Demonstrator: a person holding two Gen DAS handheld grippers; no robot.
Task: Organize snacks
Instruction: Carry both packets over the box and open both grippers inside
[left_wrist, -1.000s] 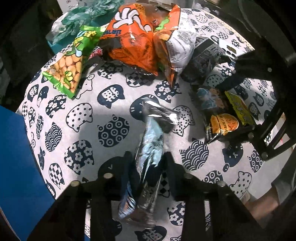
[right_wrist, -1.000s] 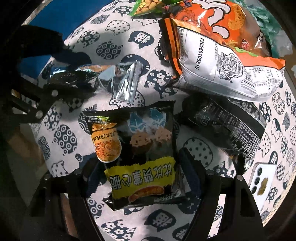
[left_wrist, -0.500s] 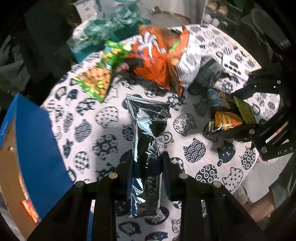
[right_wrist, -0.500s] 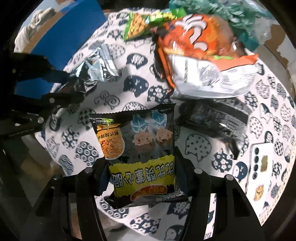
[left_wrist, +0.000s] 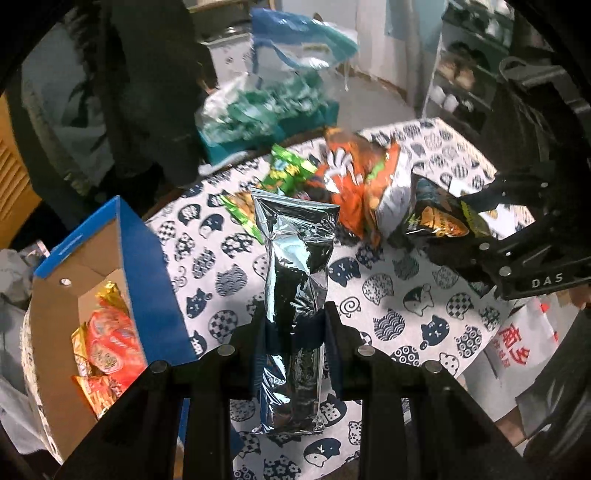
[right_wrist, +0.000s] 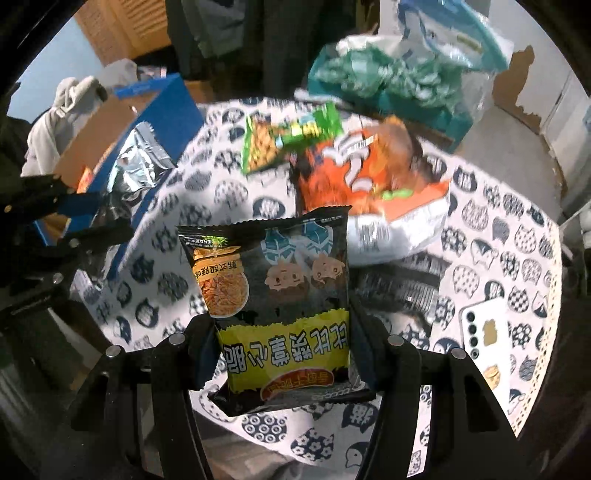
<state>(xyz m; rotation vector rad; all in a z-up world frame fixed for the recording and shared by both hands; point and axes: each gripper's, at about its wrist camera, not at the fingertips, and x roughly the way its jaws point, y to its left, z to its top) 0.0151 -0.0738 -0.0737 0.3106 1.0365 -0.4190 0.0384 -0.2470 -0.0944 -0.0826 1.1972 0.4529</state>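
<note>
My left gripper (left_wrist: 295, 325) is shut on a long silver foil packet (left_wrist: 297, 258), held upright above the cat-print tablecloth (left_wrist: 406, 314). My right gripper (right_wrist: 282, 332) is shut on a black and yellow snack bag (right_wrist: 280, 295), also lifted off the table. In the left wrist view that bag (left_wrist: 436, 221) hangs at the right. The right wrist view has the silver packet (right_wrist: 136, 162) at the left, over the edge of an open blue cardboard box (right_wrist: 170, 99). The box (left_wrist: 147, 266) holds several orange and gold packets (left_wrist: 107, 343).
An orange bag (right_wrist: 362, 177), a green peanut bag (right_wrist: 288, 136) and a dark packet (right_wrist: 402, 288) lie on the table. A white phone (right_wrist: 487, 332) rests near its right edge. A teal plastic bag (left_wrist: 258, 110) sits on a teal box beyond the table.
Both grippers rose off the table with their packets. The right jaws closed onto the black and yellow bag. The blue box came into view on the left.
</note>
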